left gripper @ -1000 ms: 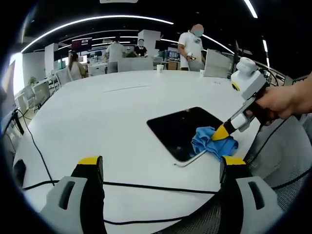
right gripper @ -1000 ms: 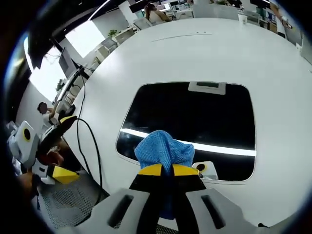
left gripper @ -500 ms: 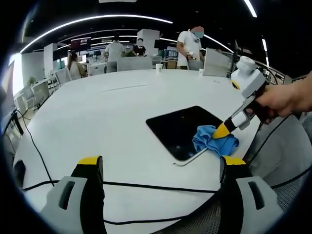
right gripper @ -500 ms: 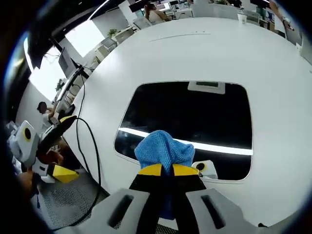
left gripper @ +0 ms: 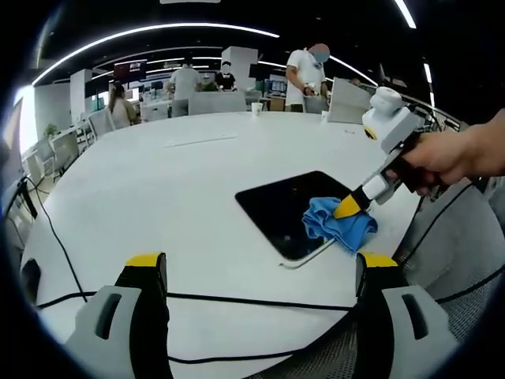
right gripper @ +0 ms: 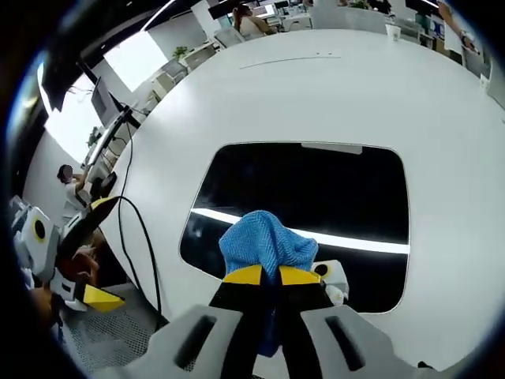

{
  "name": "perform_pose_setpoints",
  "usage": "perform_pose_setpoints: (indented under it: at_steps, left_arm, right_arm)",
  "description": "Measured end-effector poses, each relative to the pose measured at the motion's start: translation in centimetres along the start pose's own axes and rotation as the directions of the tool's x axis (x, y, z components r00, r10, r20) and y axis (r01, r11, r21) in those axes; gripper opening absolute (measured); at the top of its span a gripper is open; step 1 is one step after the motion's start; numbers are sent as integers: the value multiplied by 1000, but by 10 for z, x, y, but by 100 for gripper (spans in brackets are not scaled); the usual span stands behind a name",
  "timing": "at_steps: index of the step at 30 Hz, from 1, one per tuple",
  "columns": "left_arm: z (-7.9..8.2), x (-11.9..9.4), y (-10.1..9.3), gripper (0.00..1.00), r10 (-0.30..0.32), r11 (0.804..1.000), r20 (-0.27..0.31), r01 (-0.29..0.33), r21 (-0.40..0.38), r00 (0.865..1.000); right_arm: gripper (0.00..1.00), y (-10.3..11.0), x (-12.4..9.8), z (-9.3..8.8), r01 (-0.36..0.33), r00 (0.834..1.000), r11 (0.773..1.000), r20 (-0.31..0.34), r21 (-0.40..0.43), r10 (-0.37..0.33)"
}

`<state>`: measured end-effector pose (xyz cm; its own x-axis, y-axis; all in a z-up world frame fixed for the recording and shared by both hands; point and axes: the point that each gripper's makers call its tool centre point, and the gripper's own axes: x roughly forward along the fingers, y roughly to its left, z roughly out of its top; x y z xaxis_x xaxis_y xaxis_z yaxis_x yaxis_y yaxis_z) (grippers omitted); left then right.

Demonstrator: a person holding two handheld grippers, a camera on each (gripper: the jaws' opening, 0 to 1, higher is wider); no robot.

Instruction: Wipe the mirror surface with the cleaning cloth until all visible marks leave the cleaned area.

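Right now the right tongs (right gripper: 264, 275) are clamped on the blue cleaning cloth (right gripper: 267, 243), and in the left gripper view the same tongs (left gripper: 349, 207) press the cloth (left gripper: 339, 226) onto the near corner of the mirror (left gripper: 296, 209). The mirror lies flat on the white counter (left gripper: 158, 181), close to the counter's edge nearest the person, its dark glass reflecting a ceiling light as a bright bar in the right gripper view. The left tongs (left gripper: 260, 272) hang wide apart with nothing between them, above a black cable (left gripper: 237, 300) that runs along the near edge of the counter.

No distinct marks can be told on the glass (right gripper: 308, 189) from these views; the reflections hide any that are there. The step in hand looks like the wiping stroke itself, and most of the surface toward the far edge appears not yet covered by the cloth.

To do it well, I would keep the cloth bunched under the jaws so that fabric, not the yellow tips, meets the glass. Strokes should overlap, running from the near edge to the far edge, corner to corner. Pressure should stay light and even, since the mirror sits loose on the counter near its edge and could slide. The idle left tongs could steady a mirror edge if it shifts, staying off the glass.
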<state>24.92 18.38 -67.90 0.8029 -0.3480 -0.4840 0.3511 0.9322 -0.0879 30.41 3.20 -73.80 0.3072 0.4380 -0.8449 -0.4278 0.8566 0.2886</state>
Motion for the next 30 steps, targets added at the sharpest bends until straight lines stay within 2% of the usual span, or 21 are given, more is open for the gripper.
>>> perform_pose_setpoints:
  at_steps: [30]
  left_arm:
    - [0,-2,0,99,6,1000,-2,-6,-11,1000]
  right_arm:
    - [0,-12,21,49,32,999,998,15,-47,-32]
